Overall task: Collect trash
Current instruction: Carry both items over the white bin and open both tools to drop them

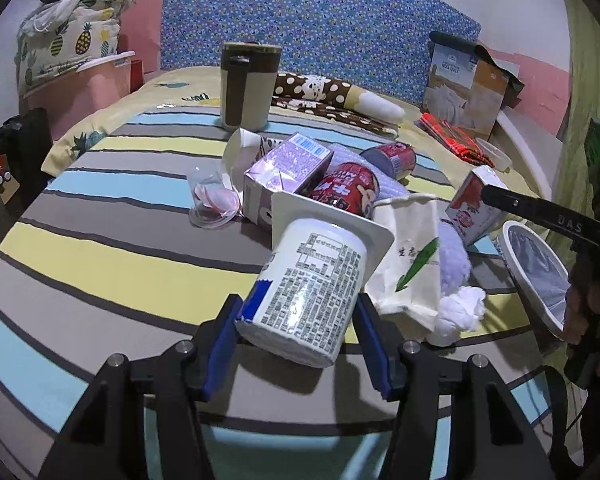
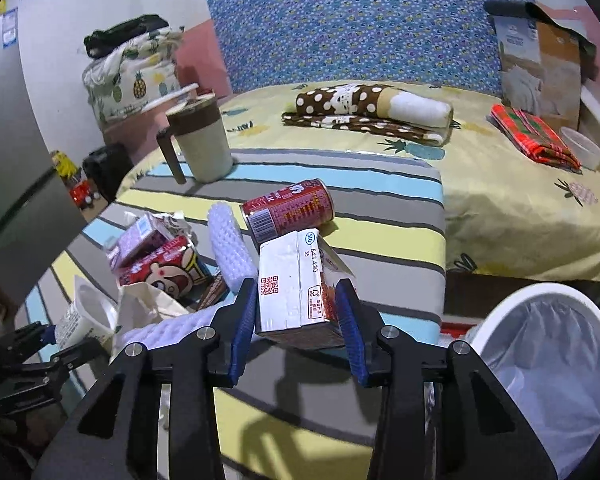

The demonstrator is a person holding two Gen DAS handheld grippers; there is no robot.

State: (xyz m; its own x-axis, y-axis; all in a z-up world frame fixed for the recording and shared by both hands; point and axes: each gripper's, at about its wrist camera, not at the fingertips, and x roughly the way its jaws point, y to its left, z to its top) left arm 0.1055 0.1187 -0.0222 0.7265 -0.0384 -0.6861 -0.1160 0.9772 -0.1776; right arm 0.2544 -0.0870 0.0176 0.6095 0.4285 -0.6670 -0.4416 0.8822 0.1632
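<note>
The left tongs (image 1: pixel 298 338) are gripping the yogurt cup (image 1: pixel 308 288) across its thin, crushable walls, above the striped desk (image 1: pixel 100 256). The right tongs (image 2: pixel 296 326) are clamping the stiff, light milk carton (image 2: pixel 296 286) by its 2 flat sides, near the lined bin (image 2: pixel 548 364).

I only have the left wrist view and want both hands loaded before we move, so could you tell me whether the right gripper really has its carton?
Observer: Yes, the right gripper has both pads pressed on the white-and-red carton.
Operator: Thank you. Is anything already inside the bin?
Observer: What shows inside the white bin is only its liner; the bottom is out of view.
</note>
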